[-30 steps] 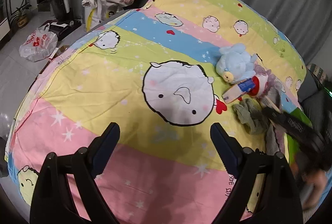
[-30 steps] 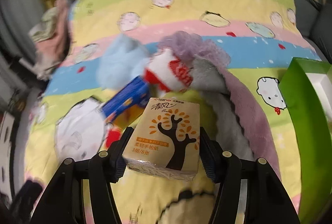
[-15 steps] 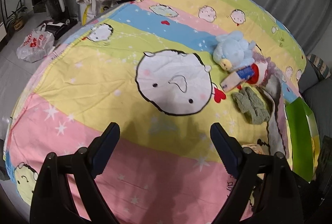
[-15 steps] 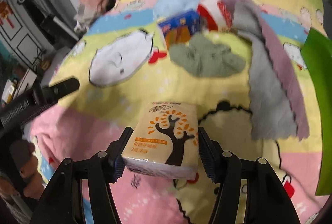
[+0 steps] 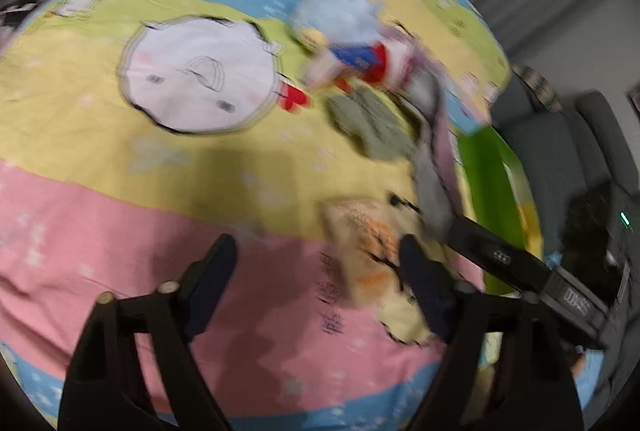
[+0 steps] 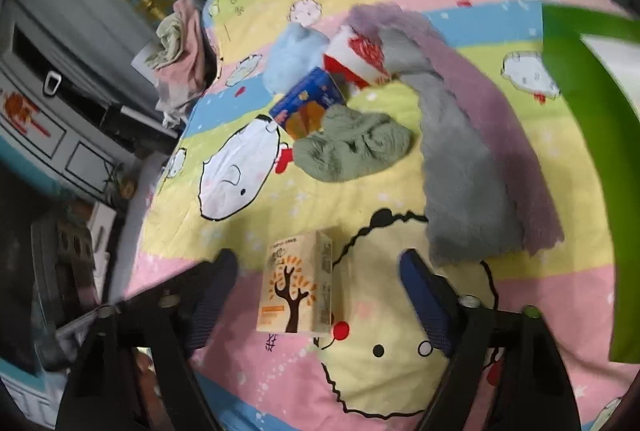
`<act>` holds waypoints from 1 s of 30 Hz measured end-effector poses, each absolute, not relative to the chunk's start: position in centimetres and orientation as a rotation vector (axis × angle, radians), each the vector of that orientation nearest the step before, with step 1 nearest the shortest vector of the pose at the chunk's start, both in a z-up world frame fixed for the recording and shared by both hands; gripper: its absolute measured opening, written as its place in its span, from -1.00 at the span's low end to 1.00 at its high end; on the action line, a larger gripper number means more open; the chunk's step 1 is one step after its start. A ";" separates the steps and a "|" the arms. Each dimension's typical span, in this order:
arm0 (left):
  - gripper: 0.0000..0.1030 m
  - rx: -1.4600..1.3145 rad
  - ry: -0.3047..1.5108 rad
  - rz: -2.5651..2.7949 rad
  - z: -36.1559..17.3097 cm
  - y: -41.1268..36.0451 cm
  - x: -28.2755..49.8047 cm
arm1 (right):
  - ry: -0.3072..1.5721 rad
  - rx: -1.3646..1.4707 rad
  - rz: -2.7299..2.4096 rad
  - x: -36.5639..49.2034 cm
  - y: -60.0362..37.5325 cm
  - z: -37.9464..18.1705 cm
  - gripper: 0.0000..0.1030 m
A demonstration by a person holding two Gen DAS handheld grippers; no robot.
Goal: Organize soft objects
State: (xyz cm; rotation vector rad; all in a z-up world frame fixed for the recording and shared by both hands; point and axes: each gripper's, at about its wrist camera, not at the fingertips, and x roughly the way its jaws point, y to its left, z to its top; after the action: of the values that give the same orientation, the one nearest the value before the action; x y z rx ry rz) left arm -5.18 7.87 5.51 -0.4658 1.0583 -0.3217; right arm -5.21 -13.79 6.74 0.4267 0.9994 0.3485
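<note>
Right gripper (image 6: 318,285) with jaws just opening, pads clear of the tissue pack (image 6: 298,285) lying on the striped bedsheet (image 6: 256,227) between them, green cloth (image 6: 352,147) ahead, grey-purple towel (image 6: 472,159) ahead right, left gripper (image 5: 318,281) empty, jaws just narrowing, still parted

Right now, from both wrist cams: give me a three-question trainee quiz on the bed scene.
1. True or false: the right tongs are clamped on the tissue pack.
2. Which item lies nearest the tissue pack? A) blue plush B) grey-and-purple towel C) pink laundry pile
3. Fill in: the green cloth lies just in front of the blue ____.

Key:
1. False. Their jaws have just been opening; the pack lies on the bedspread between the pads, untouched.
2. B
3. packet
</note>
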 end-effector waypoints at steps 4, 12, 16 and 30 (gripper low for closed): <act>-0.28 -0.494 1.123 -0.489 4.6 5.3 -5.6 | 1.051 0.441 0.374 -4.4 -13.2 5.6 0.01; -0.37 -0.437 1.157 -0.513 3.7 2.8 -5.9 | 1.137 0.466 0.414 -4.1 -11.8 3.2 -0.02; -0.40 -0.371 1.147 -0.516 3.8 1.8 -6.1 | 1.165 0.522 0.424 -4.0 -11.7 2.3 -0.02; -0.41 -0.187 0.940 -0.518 10.1 -2.3 -7.0 | 0.950 0.519 0.385 -6.0 -15.4 9.4 -0.03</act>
State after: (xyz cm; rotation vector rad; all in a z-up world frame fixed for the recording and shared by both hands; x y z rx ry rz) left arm -7.02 -2.32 10.08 -0.1867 0.9401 -0.5184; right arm -6.02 -15.39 9.40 0.5194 0.9505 0.3851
